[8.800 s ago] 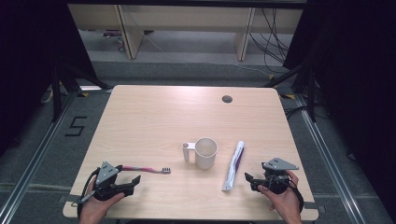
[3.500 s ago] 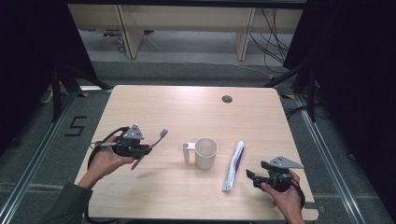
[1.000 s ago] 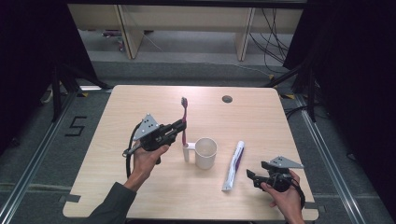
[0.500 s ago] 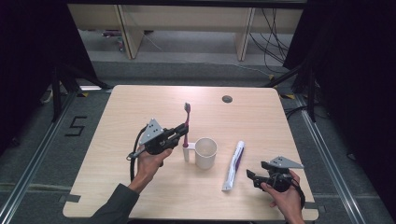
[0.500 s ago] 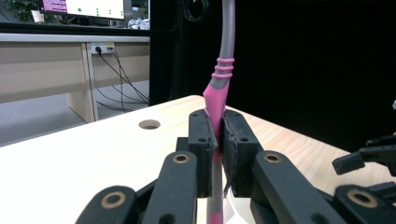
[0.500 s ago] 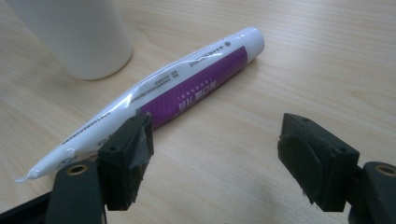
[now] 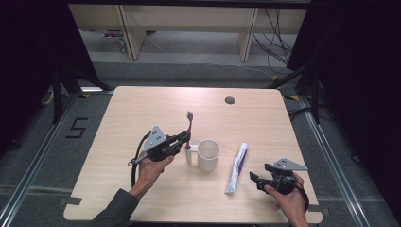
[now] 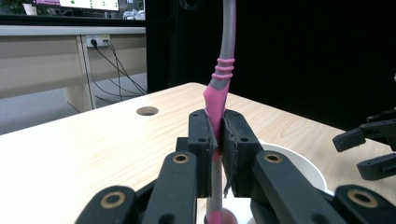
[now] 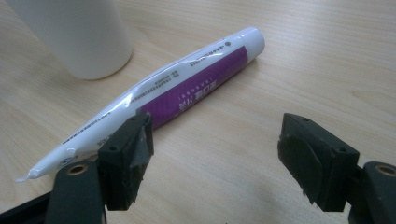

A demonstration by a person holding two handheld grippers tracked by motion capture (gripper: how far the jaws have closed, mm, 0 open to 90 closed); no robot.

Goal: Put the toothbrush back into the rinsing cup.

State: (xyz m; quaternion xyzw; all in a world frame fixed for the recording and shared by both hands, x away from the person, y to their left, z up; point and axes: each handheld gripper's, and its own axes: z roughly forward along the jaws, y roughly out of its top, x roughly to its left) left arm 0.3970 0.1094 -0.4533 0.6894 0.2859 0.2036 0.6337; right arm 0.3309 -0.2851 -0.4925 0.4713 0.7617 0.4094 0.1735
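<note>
My left gripper is shut on a pink and grey toothbrush, which it holds upright with the bristle head on top, just left of a white mug and over its handle. In the left gripper view the two jaws pinch the pink part of the toothbrush, with the mug rim right behind. A white and purple toothpaste tube lies right of the mug. My right gripper rests open near the front right edge. Its jaws stand wide apart beside the tube.
The wooden table has a round cable hole at the back right. Dark curtains and floor rails surround it. The mug stands just past the tube's flat end in the right gripper view.
The toothbrush was lifted from the front left of the table, carried right and turned upright. In the last second it came closer to the mug. The right gripper stayed put.
</note>
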